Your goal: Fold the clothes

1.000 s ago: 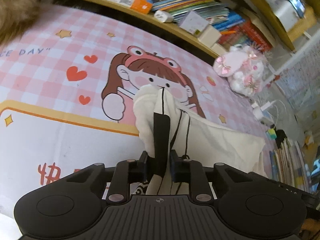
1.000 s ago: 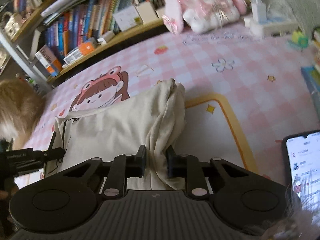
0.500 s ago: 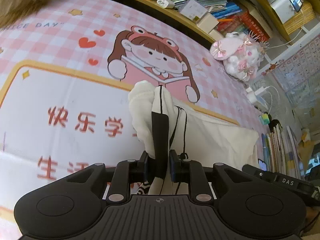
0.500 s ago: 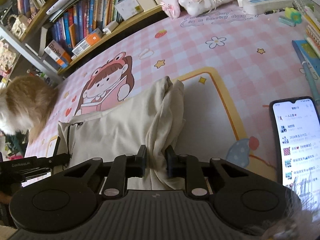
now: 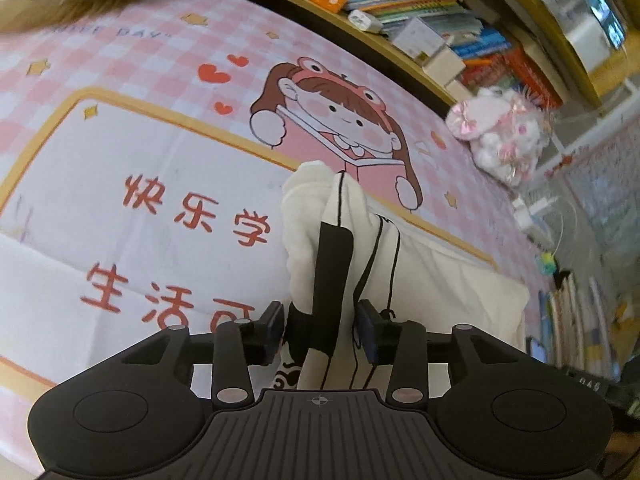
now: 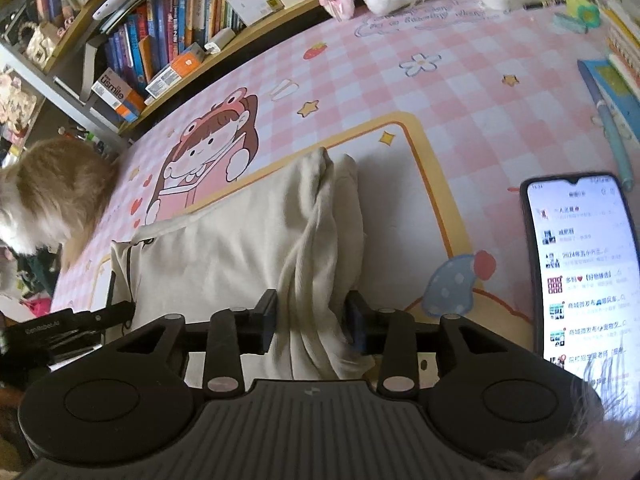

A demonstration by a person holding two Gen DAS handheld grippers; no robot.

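Observation:
A cream garment [image 5: 440, 280] with black trim and cords lies folded across the cartoon desk mat [image 5: 120, 160]. Its bunched left end, with a black strap, runs up between the jaws of my left gripper [image 5: 322, 334]. Those jaws are opening, and the cloth sits loosely between the pads. In the right wrist view the garment [image 6: 224, 248] stretches leftward. Its gathered right end stands between the jaws of my right gripper [image 6: 310, 320], which are opening too and have stopped pinching it. The left gripper's body [image 6: 80, 324] shows at the garment's far end.
A lit phone [image 6: 580, 264] lies on the mat right of my right gripper. A furry animal [image 6: 60, 192] sits at the mat's left edge. A bookshelf [image 6: 180, 40] lines the back, with a pink plush toy [image 5: 500, 132] and stacked books [image 5: 576, 320] to the right.
Both pairs of jaws have widened and no longer pinch the cloth ends. Both hands drew back across the mat, so more of the white printed panel shows.

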